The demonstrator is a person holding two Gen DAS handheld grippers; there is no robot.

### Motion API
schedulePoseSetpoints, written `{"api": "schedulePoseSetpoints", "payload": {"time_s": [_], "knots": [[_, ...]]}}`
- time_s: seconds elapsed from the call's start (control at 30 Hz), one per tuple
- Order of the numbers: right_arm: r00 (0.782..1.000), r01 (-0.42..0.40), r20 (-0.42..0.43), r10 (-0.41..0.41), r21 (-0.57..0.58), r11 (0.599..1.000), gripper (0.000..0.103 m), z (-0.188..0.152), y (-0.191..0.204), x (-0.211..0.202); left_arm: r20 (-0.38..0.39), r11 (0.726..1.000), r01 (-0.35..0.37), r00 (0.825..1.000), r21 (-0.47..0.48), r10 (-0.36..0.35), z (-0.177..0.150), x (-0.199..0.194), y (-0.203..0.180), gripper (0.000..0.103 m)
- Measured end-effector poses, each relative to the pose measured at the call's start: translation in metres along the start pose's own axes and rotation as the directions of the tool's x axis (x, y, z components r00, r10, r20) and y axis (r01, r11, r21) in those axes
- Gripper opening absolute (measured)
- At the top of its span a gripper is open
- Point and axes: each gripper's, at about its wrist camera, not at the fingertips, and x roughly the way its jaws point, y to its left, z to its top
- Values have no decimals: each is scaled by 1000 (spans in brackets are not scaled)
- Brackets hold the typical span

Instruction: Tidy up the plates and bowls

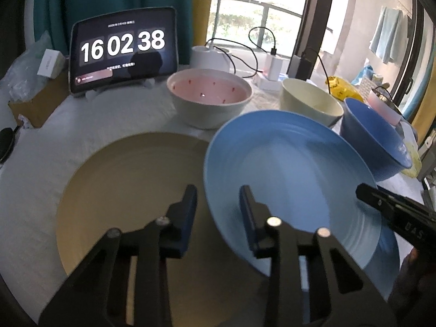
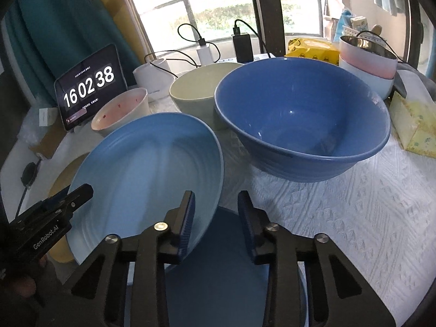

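Note:
A light blue plate (image 1: 294,177) (image 2: 144,169) lies tilted, overlapping a beige plate (image 1: 130,179) (image 2: 62,174) on its left and a darker blue plate (image 2: 218,259) under its right side. My left gripper (image 1: 218,190) (image 2: 81,190) straddles its left rim, one finger inside and one outside, with a sliver of gap showing. My right gripper (image 2: 216,194) (image 1: 365,192) straddles the right rim the same way, a gap showing beside the outer finger. Behind stand a blue bowl (image 2: 302,120) (image 1: 373,141), a cream bowl (image 1: 308,100) (image 2: 199,90) and a pink-lined bowl (image 1: 208,92) (image 2: 120,111).
A tablet clock (image 1: 122,49) stands at the back left beside a cardboard box (image 1: 35,106). Chargers and cables (image 2: 242,46) sit by the window. Stacked pink and white containers (image 2: 368,60) and a yellow tissue box (image 2: 417,128) crowd the right. A white textured cloth (image 2: 354,218) covers the table.

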Motion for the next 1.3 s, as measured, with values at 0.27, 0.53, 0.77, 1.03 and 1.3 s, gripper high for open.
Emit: {"api": "schedulePoseSetpoints", "payload": {"time_s": [0.27, 0.53, 0.77, 1.03, 1.3], "knots": [[1000, 17, 5, -17, -2, 1000, 18, -1, 5, -3, 0, 1000, 18, 1000, 19, -18, -4, -8, -8, 27], [1000, 21, 19, -21, 6, 1000, 18, -2, 5, -16, 20, 999, 29, 999, 22, -30, -7, -21, -10, 27], [999, 21, 37, -21, 9, 1000, 18, -6, 5, -27, 28, 999, 36, 999, 23, -37, -11, -30, -11, 27], [998, 29, 57, -30, 20, 999, 18, -15, 3, -42, 44, 998, 51, 998, 38, -52, -17, -43, -16, 27], [997, 31, 74, -33, 35, 999, 18, -29, 0, -59, 47, 997, 55, 997, 59, -58, -28, -57, -22, 27]]}}
